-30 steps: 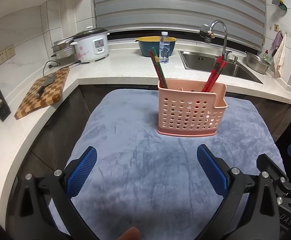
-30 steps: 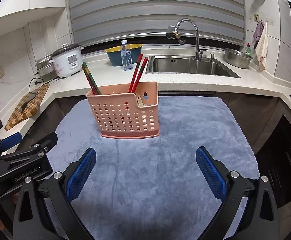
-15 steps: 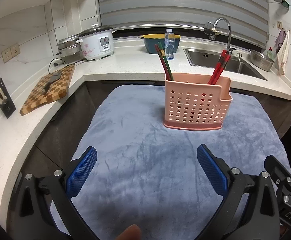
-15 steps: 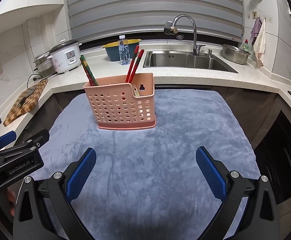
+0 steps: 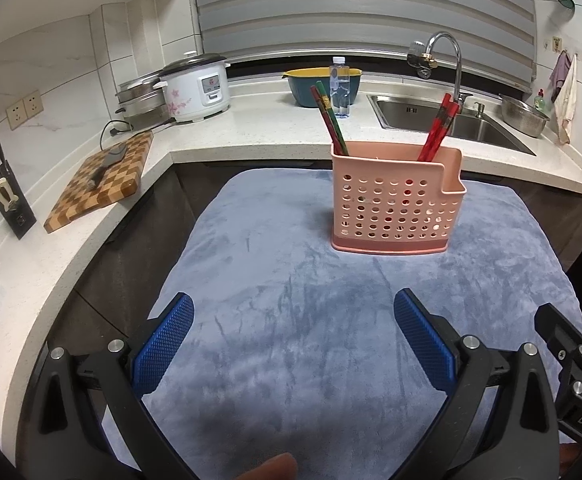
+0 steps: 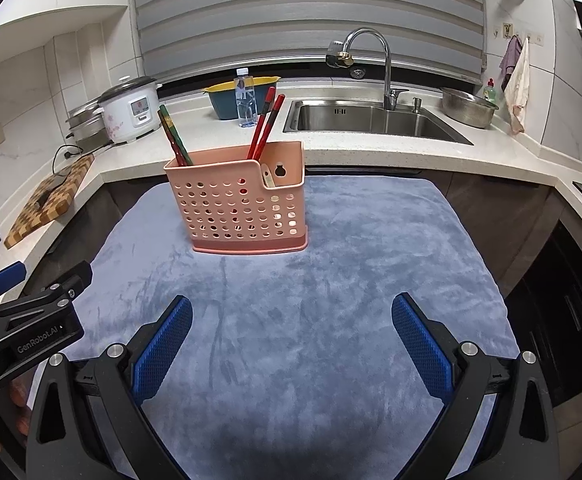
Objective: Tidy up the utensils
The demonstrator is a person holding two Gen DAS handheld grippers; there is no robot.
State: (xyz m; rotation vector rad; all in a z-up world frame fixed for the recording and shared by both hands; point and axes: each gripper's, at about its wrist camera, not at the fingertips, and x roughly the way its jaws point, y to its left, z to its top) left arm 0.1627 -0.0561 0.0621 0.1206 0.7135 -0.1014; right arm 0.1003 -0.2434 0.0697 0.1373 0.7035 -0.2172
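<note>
Both left tongs (image 5: 293, 334) and right tongs (image 6: 291, 334) gape empty before the pink caddy (image 6: 237, 204).

Chopsticks, green-and-red pair (image 5: 333, 124): lower ends hidden inside the pink holder (image 5: 395, 200); tips seen only in fragments through the holes.
Chopsticks, red pair (image 5: 439, 128): lower ends likewise concealed.
Pale utensil (image 6: 268, 176) in the holder's low corner section: only its top showed; kind could not be told.
Right gripper (image 5: 579, 364), in the left wrist view: cut off by the right edge; finger spacing could not be read there.
Left gripper (image 6: 23, 320), in the right wrist view: cut off by the left edge.
Fingertip (image 5: 271, 468): cropped by the bottom edge, blurred.
Knife block (image 5: 5, 200): label too small to read.
</note>
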